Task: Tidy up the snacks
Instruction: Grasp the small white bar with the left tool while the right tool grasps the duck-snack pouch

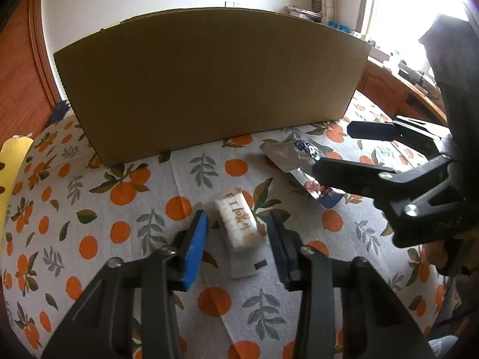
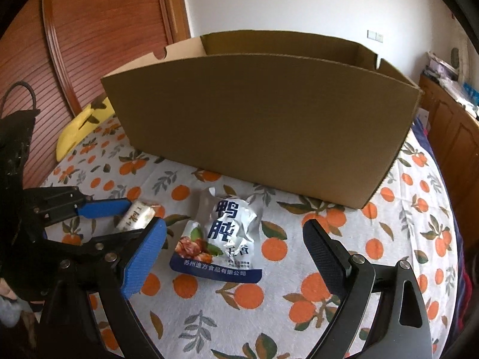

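A small white wrapped snack bar [image 1: 238, 224] [image 2: 134, 217] lies on the orange-print cloth [image 1: 125, 233]. My left gripper [image 1: 238, 217] [image 2: 142, 214] straddles it, blue pad on its left and dark pad on its right. A thin gap shows on each side, so the pads do not press it. To its right lies a silver and blue snack pouch [image 2: 221, 233] [image 1: 287, 155], flat with its print up. My right gripper [image 2: 233, 226] [image 1: 334, 149] stands wide open over the pouch, one finger on each side, not touching it.
A large open brown cardboard box [image 2: 263, 125] [image 1: 209, 83] stands just behind both snacks; its near wall is tall. A yellow soft object [image 2: 77, 128] [image 1: 12, 164] lies at the cloth's left edge. Wooden cabinets [image 2: 449, 137] run along the right.
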